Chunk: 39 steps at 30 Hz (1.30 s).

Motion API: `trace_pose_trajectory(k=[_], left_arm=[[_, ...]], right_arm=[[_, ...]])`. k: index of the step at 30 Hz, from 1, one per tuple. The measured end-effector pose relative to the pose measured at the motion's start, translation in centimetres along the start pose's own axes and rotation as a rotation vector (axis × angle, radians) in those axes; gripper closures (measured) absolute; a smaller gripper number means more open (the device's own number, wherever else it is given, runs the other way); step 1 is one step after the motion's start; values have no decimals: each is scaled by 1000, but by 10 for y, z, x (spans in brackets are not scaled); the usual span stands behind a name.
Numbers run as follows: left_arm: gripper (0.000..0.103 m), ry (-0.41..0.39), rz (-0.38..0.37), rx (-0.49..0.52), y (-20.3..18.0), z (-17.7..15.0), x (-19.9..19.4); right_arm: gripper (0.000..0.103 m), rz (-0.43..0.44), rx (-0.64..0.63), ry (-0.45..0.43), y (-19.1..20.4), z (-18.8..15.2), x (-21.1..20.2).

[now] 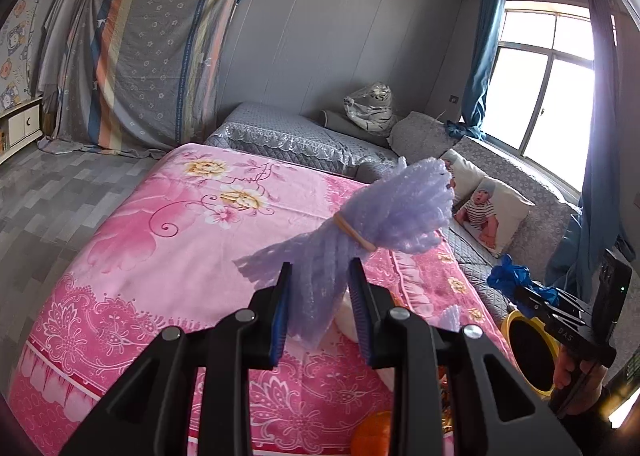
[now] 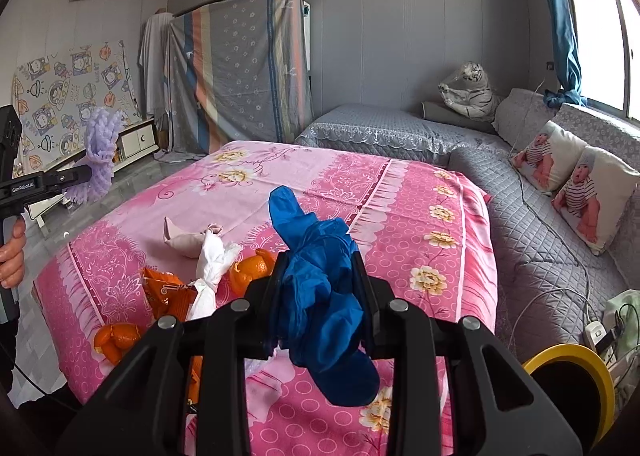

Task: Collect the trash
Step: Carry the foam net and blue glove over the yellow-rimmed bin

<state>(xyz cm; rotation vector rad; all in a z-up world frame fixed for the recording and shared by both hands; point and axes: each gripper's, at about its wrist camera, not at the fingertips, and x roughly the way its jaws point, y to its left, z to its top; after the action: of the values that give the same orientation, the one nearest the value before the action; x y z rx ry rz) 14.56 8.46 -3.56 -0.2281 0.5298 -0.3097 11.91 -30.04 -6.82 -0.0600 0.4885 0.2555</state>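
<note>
My left gripper [image 1: 320,276] is shut on a bundle of purple foam netting [image 1: 384,207] tied with a rubber band, held up above the pink flowered cloth [image 1: 160,236]. My right gripper [image 2: 320,268] is shut on a crumpled blue glove [image 2: 320,276], also lifted off the cloth. From the right wrist view the left gripper [image 2: 86,177] shows at far left with the purple netting [image 2: 102,147]. On the cloth lie orange peel [image 2: 250,266], a white tied wad [image 2: 210,272], a beige wad [image 2: 188,238] and an orange wrapper [image 2: 168,292].
A yellow-rimmed black bin [image 2: 572,384] stands low at the right, beside the table. A grey quilted sofa [image 2: 540,236] with printed pillows runs along the right under the window. Cables and a power strip [image 2: 596,332] lie near the bin. A draped cabinet [image 2: 240,75] stands at the back.
</note>
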Motion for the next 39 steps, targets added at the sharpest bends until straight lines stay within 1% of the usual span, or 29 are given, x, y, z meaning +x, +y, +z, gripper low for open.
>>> trace_pose_trajectory(k=[3, 8, 10, 13, 19, 28, 33, 39], left_arm=[[77, 9, -28, 54, -28, 7, 8], [77, 28, -104, 111, -76, 16, 27], [77, 41, -118, 150, -99, 17, 35], [77, 65, -176, 172, -127, 17, 48], [77, 95, -246, 208, -176, 13, 68], [76, 150, -371, 294, -253, 6, 93], [76, 179, -422, 329, -291, -1, 108], [76, 205, -451, 339, -326, -6, 128]], right_arm=[[74, -14, 17, -19, -10, 1, -11], [74, -53, 56, -50, -30, 0, -29], [74, -71, 72, -58, -40, -2, -36], [74, -110, 91, -70, -54, -5, -47], [74, -181, 145, -90, -85, -15, -69], [74, -300, 227, -107, -134, -34, -101], [74, -366, 265, -105, -156, -48, -113], [74, -439, 310, -97, -180, -65, -124]])
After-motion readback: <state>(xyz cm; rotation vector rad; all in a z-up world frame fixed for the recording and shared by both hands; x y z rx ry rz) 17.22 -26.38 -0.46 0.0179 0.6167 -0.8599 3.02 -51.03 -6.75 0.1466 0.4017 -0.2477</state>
